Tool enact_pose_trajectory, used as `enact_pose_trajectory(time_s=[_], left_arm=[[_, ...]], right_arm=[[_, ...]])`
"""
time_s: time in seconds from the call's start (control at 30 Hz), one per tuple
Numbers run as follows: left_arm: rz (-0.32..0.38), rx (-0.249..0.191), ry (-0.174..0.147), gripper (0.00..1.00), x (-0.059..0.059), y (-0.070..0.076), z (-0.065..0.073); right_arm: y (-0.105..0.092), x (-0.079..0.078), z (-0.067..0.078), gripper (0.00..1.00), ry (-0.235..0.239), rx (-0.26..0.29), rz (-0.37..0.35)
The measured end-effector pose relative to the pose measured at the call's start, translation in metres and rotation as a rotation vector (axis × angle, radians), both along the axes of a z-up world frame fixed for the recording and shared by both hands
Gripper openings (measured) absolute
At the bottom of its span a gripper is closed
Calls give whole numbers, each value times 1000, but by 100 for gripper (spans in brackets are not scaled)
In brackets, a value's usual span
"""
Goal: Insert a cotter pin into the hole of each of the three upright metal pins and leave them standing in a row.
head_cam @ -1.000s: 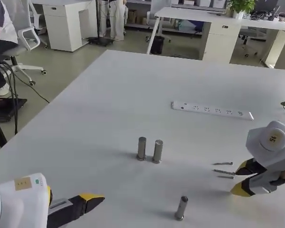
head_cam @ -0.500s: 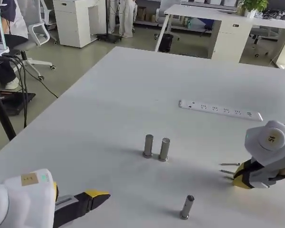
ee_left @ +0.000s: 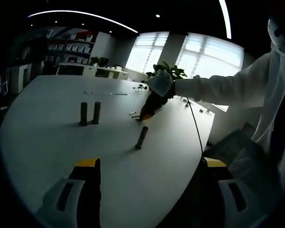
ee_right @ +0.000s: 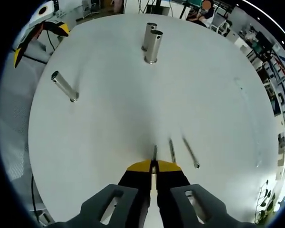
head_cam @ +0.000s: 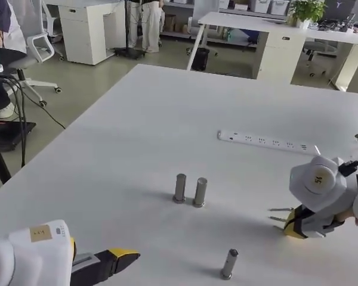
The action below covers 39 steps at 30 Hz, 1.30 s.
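None of the holes looks filled yet, so all three insertions remain: a pair of metal pins (head_cam: 200, 192) stands side by side on the table (head_cam: 137, 131), and the third metal pin (head_cam: 229, 263) stands apart, out of line. The right tool (ee_right: 153, 166) is pressed together on the end of one cotter pin (ee_right: 154, 153), with the spare cotter pins (ee_right: 190, 153) lying just beside it. The left tool (ee_left: 149, 164) waits spread and empty

An open-plan office. The large white table (head_cam: 137, 131) carries a power strip (head_cam: 267, 142) ahead of the left fingers (head_cam: 124, 258). Far beyond them stand white desks (head_cam: 250, 21), a drawer cabinet (head_cam: 86, 33), a wheeled office chair (head_cam: 33, 47) and a potted plant (head_cam: 307, 9). Cables (head_cam: 24, 107) trail over the floor, and blinds cover tall windows (ee_left: 213, 50).
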State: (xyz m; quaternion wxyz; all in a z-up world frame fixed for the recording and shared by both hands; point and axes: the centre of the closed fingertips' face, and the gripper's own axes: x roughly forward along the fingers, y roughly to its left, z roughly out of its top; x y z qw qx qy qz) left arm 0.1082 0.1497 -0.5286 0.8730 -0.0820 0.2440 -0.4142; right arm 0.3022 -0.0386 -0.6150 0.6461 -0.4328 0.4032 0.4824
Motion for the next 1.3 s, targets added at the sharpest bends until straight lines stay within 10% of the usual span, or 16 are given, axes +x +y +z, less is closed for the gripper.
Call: enact_pose_trajectory(time_s=[0.53, 1.3], left_arm=[[-9, -23, -39, 85, 8, -2, 12], [-110, 21, -71, 77, 36, -16, 24]], right_arm=[[3, -10, 5, 0, -16, -16, 44], [24, -73, 73, 0, -197, 208, 74]])
